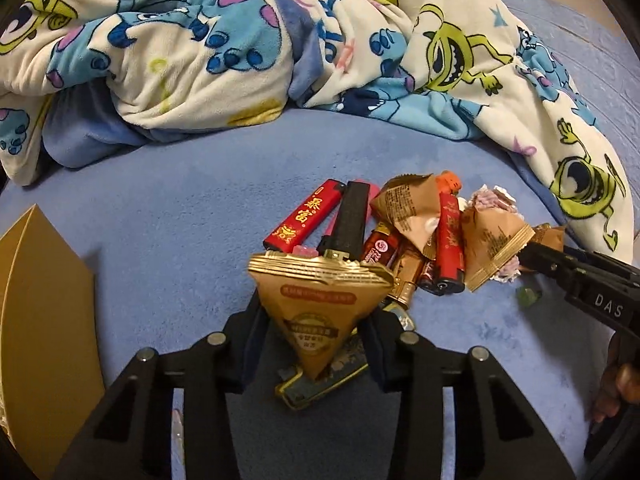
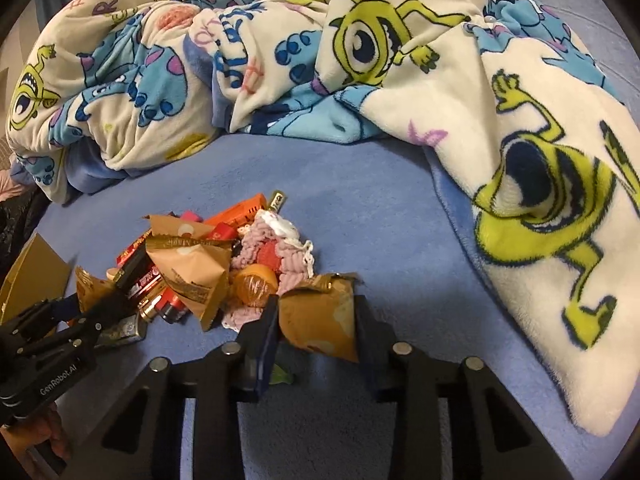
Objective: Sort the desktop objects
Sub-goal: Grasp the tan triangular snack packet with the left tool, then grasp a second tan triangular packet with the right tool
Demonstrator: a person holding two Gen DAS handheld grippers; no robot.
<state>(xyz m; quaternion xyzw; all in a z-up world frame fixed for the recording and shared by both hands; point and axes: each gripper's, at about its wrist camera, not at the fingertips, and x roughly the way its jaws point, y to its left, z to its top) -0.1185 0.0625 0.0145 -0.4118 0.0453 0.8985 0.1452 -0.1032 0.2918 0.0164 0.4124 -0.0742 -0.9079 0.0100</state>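
Observation:
A heap of small items lies on the blue bed sheet (image 1: 160, 240): red lighters (image 1: 304, 220), a black lighter (image 1: 354, 216), batteries (image 1: 380, 246), brown snack packets (image 1: 408, 208) and a pink crocheted piece (image 2: 272, 248). My left gripper (image 1: 316, 320) is shut on a gold triangular packet (image 1: 320, 300), its pads pressing both sides at the near edge of the heap. My right gripper (image 2: 316, 316) is shut on a crumpled brown packet (image 2: 320, 320) at the heap's right end. An orange wrapped sweet (image 2: 254, 284) sits just beyond it. Each gripper shows in the other's view, the right gripper (image 1: 560, 268) and the left gripper (image 2: 80, 312).
A rumpled cartoon-print blanket (image 1: 240, 40) fills the far side and runs down the right (image 2: 540, 200). A gold cardboard box (image 1: 40, 320) stands at the left. A flat blue and gold lighter (image 1: 320, 384) lies under the held gold packet. A hand (image 1: 616, 384) grips the right tool.

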